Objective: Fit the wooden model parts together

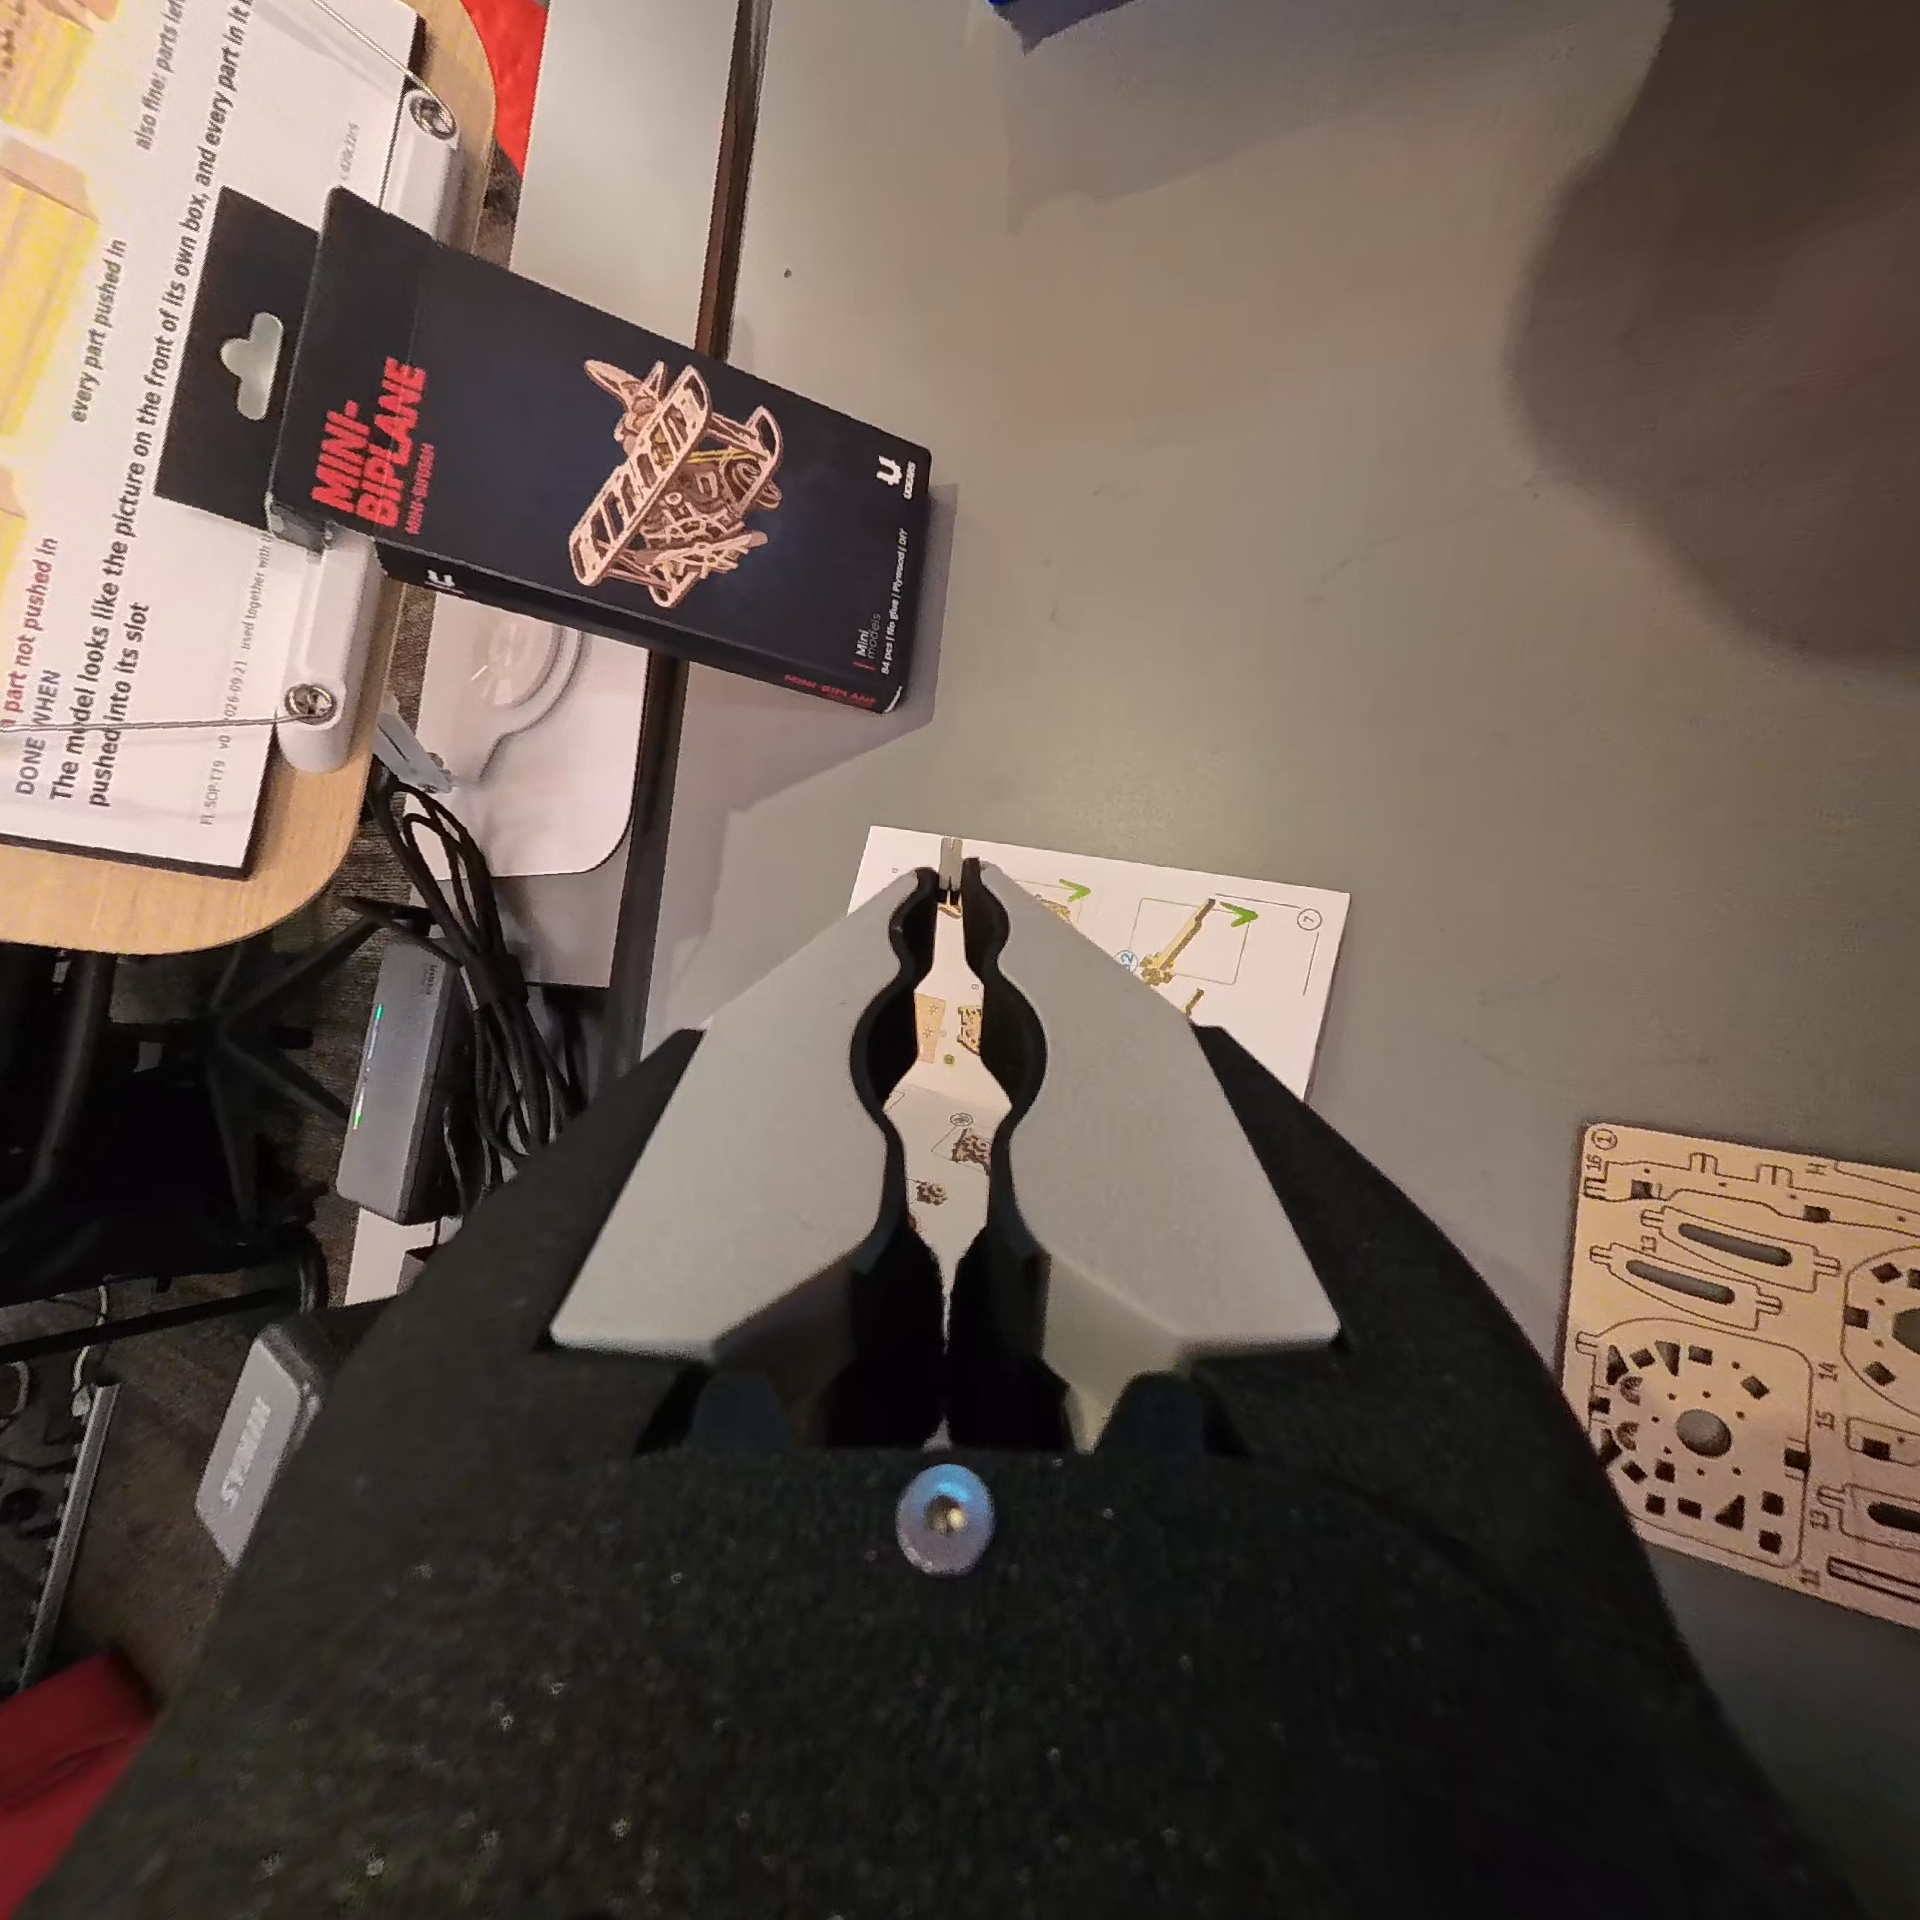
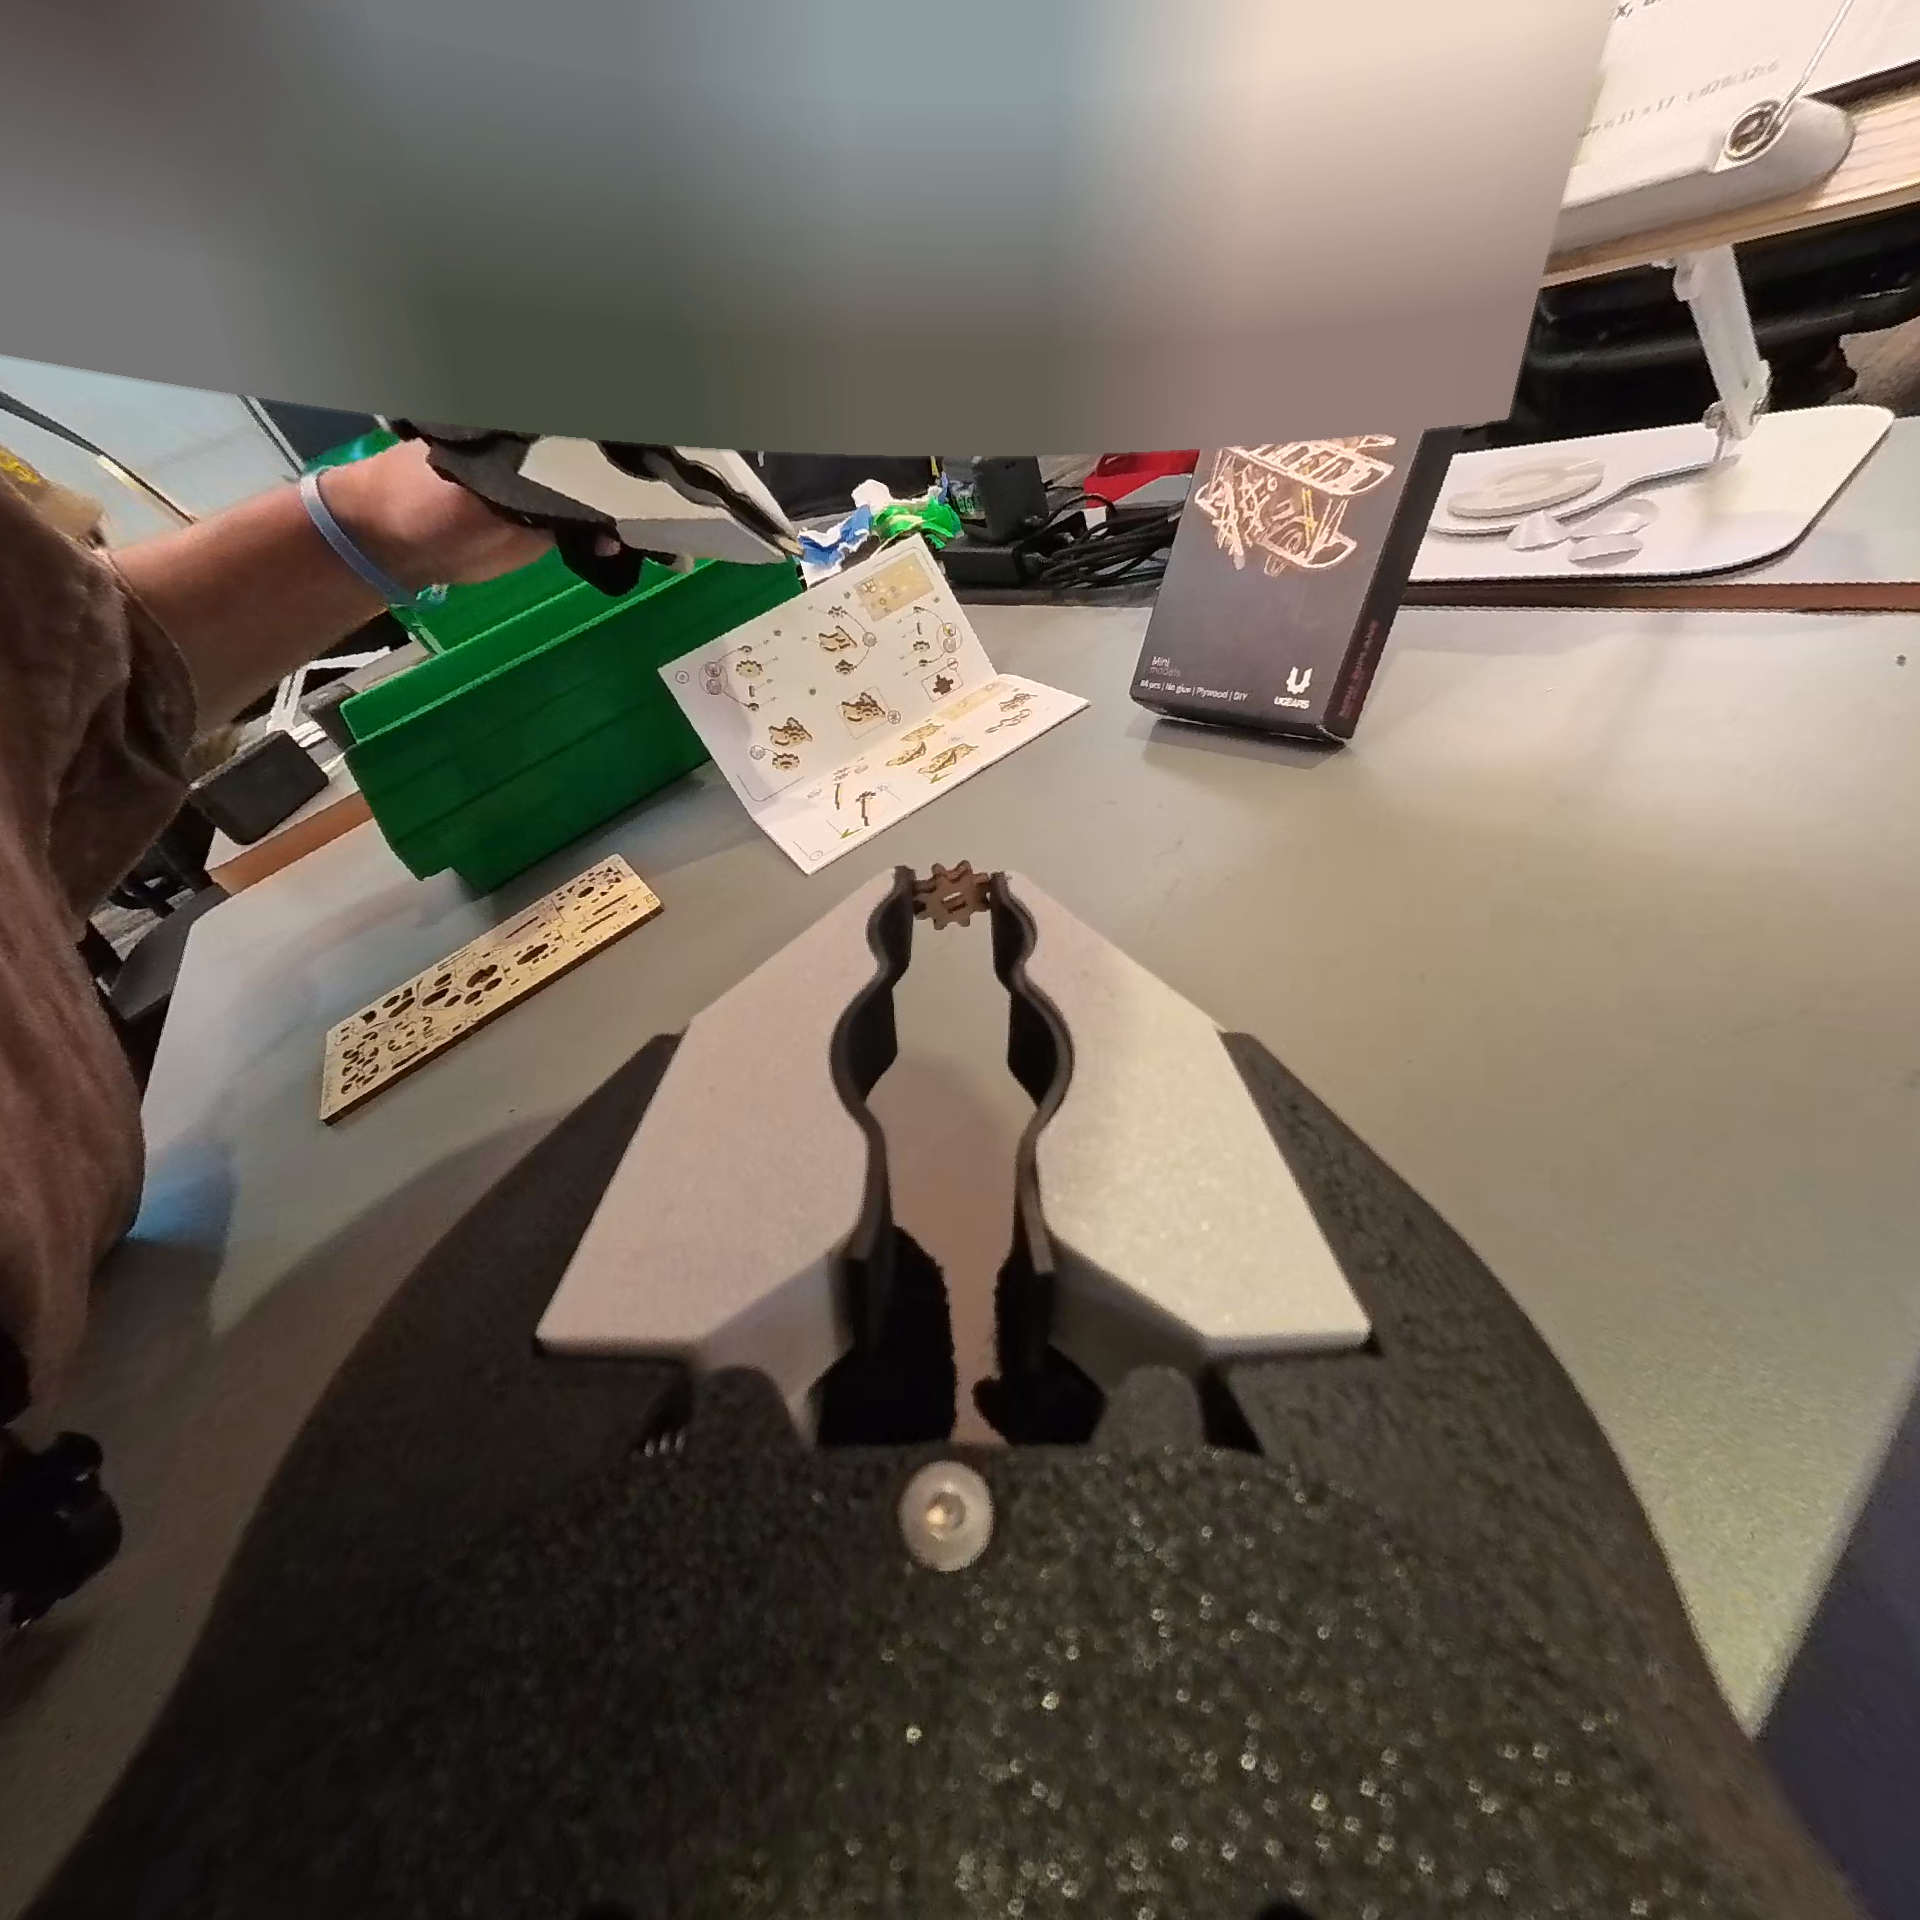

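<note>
The wooden parts sheet [image 1: 1756, 1371] runs off the right edge of the left wrist view. A blur patch hides the top of the model box [image 2: 1288, 582] at the upper right of the right wrist view. The sliver [image 1: 951, 862] pinched in the left tongs [image 1: 948, 878] is too small to identify.

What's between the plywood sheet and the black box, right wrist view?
The instruction leaflet, unfolded on the table between plywood sheet and black box; right wrist view shows it.

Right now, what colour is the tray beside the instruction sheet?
Bright green tray; the right wrist view shows it best, left of the instruction sheet.

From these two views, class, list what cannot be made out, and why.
- Left wrist view: the small part in the left tongs is too small to identify.
- Left wrist view: the wooden parts sheet is cut off by the right edge.
- Right wrist view: the model box top is hidden by a blur patch.
</note>
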Demonstrator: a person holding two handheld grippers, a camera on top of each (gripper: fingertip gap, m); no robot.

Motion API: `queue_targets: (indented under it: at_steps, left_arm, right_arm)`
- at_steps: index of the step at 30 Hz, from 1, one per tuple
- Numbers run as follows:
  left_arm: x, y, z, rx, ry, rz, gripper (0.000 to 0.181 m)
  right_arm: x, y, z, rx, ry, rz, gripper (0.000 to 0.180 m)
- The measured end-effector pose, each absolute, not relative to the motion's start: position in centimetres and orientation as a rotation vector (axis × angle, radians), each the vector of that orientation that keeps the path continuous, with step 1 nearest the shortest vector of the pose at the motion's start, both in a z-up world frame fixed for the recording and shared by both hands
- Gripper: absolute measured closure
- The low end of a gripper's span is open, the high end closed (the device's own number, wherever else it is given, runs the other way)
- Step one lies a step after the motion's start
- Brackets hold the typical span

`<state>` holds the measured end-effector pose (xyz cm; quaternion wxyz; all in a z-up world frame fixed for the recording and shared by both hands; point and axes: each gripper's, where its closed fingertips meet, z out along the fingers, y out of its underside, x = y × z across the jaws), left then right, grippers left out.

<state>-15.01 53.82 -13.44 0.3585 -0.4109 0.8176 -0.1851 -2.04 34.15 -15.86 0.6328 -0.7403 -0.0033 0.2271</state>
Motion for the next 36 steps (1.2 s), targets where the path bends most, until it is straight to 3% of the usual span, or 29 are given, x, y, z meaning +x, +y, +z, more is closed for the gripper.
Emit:
queue_targets:
  at_steps: [36]
  left_arm:
    - [-14.7,53.5,-14.8,-1.107,2.143,-0.523,0.178]
  right_arm:
    - [-2.0,34.2,-15.9,-1.695,-0.004,0.521,0.166]
